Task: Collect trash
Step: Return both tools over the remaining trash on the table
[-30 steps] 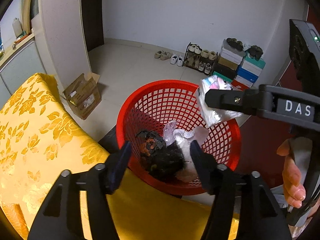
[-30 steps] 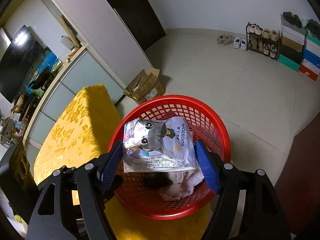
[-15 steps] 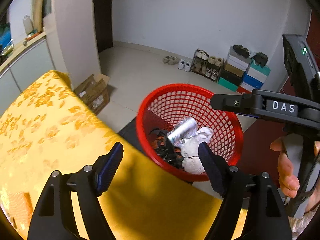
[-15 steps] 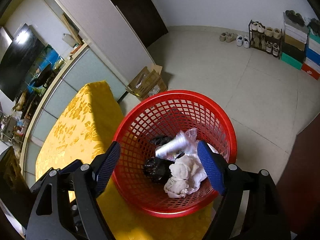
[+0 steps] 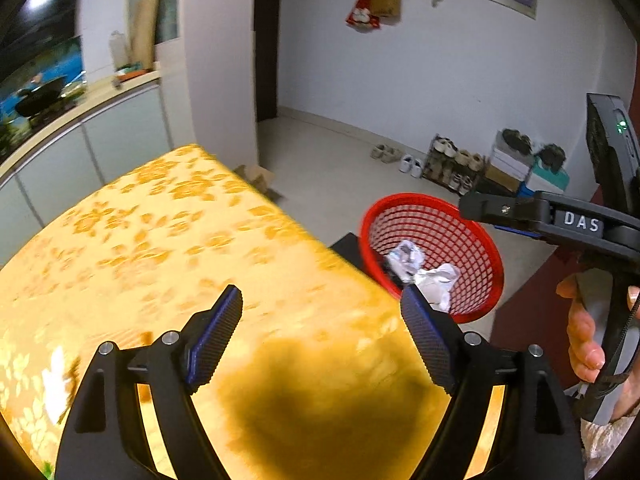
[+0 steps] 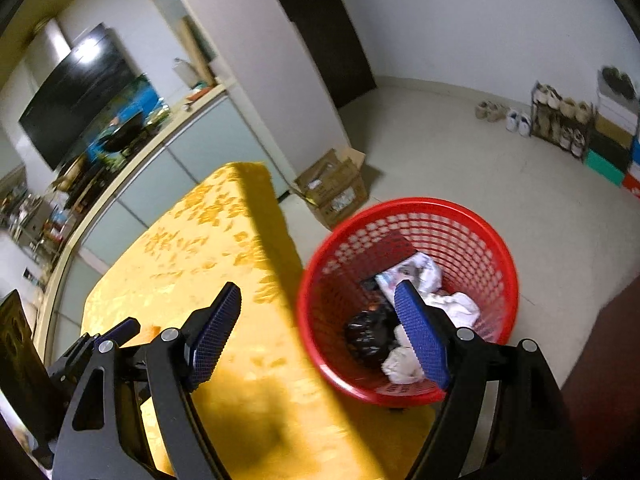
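Observation:
A red mesh basket (image 5: 472, 256) (image 6: 408, 202) stands on the floor just past the corner of the yellow flowered table (image 5: 160, 240) (image 6: 208, 248). Inside it lie a printed packet (image 6: 416, 268), white crumpled tissue (image 6: 460, 306) (image 5: 436, 280) and a black bag (image 6: 368, 334). My left gripper (image 5: 320, 294) hovers over the cloth, its jaws opening with nothing between them. My right gripper (image 6: 318, 288) is open and empty, straddling the table edge and the basket's near rim. One of its fingers (image 5: 504, 210) crosses above the basket in the left wrist view. A pale blurred scrap (image 5: 54, 380) lies on the cloth at lower left.
An open cardboard box (image 6: 336, 188) sits on the floor beside the table. A shoe rack (image 5: 456, 168) and stacked shoe boxes (image 6: 612, 148) line the far wall. A long cabinet (image 6: 188, 148) with a screen above runs along the left. A hand (image 5: 584, 332) grips the right handle.
The printed packet left the right gripper and fell into the basket. Both grippers pulled back and rose over the table, so the basket looks smaller. The left jaws spread wider.

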`<state>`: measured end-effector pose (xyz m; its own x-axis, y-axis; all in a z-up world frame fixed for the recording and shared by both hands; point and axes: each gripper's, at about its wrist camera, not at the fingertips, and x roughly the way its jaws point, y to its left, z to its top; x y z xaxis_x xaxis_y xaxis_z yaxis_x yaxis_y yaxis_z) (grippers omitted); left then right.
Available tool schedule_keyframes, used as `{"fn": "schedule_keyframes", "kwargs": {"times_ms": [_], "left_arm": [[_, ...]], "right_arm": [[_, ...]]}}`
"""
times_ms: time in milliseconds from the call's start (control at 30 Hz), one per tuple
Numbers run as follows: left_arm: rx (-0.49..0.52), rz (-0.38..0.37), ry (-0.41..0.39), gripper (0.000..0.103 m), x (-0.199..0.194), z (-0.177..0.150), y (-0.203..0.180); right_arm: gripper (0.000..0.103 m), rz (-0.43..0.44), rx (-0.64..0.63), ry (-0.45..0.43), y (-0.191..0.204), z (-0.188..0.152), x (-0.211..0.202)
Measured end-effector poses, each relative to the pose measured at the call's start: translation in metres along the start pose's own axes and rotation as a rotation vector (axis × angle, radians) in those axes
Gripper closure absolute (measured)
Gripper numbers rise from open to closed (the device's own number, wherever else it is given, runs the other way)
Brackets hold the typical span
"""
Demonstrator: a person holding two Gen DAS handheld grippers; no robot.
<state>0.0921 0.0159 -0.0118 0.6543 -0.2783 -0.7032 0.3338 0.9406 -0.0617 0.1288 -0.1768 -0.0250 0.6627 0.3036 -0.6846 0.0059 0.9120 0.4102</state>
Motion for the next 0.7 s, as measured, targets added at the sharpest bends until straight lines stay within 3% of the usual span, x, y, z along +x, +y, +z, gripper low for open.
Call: {"fn": "schedule_keyframes", "kwargs": {"times_ms": [433, 700], "left_arm": [[-0.131, 0.134, -0.028, 0.024, -0.058, -0.042, 0.059], [-0.266, 0.261, -0.033, 0.024, -0.113, -0.091, 0.121]], "right_arm": [[0.027, 0.104, -0.175, 0.037, 0.084, -0.023, 0.001], [0.027, 0.168, -0.278, 0.092, 0.136, -0.043, 0.013]]}}
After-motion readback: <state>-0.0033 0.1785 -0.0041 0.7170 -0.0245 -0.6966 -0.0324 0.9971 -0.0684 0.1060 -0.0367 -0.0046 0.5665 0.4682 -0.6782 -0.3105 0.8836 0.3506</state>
